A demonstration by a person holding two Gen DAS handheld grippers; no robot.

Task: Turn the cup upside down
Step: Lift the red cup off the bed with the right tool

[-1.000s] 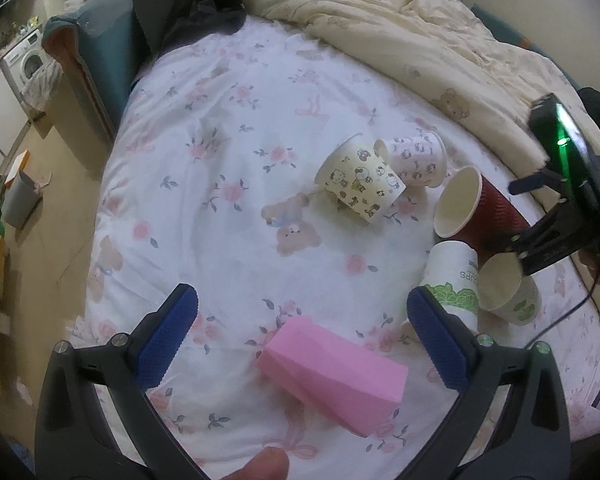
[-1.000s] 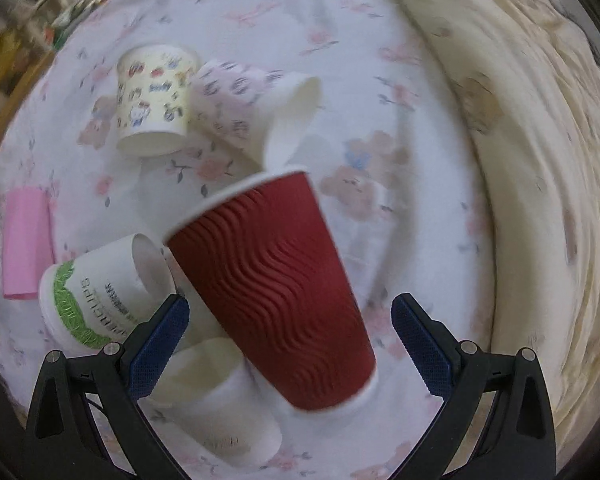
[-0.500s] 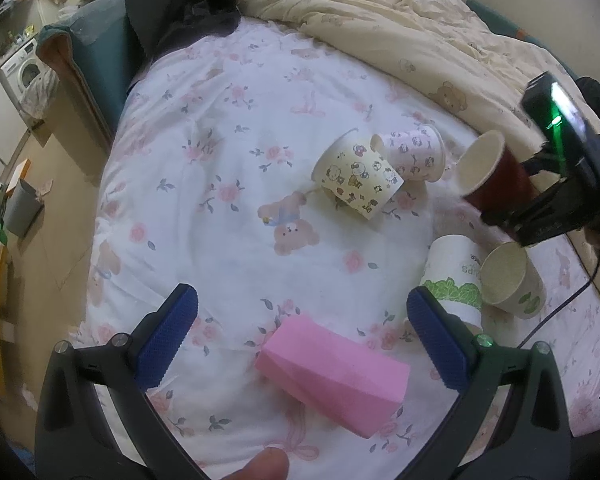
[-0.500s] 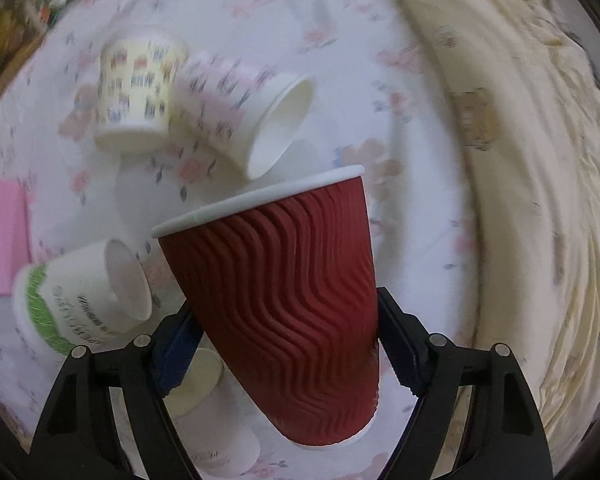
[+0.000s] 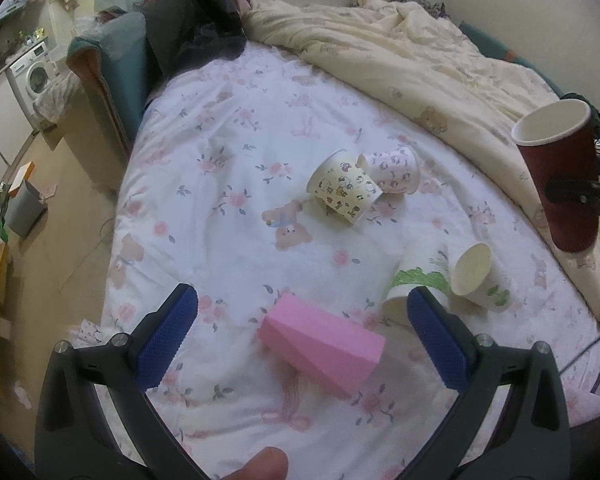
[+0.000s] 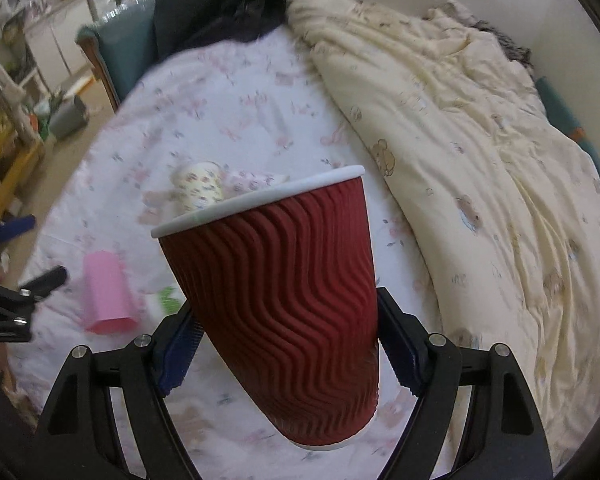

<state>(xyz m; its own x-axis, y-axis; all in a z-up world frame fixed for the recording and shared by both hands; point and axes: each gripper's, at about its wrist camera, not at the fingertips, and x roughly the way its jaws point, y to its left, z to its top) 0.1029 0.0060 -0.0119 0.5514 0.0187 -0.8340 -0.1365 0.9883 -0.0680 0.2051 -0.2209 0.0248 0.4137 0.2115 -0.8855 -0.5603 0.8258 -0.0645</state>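
Observation:
My right gripper is shut on a dark red ribbed paper cup, held nearly upright above the bed with its white rim on top. The same cup shows at the right edge of the left wrist view, mouth up, clamped near its lower half. My left gripper is open and empty, hovering over a pink block on the floral sheet.
Several paper cups lie on their sides on the sheet: a yellow cartoon cup, a pink patterned cup, a green-print cup and a small cream cup. A cream duvet covers the right side. The bed's left edge drops to the floor.
My right gripper closed on the red cup, lifted it off the bed and tipped it from lying to nearly upright. The left gripper stayed open and moved little.

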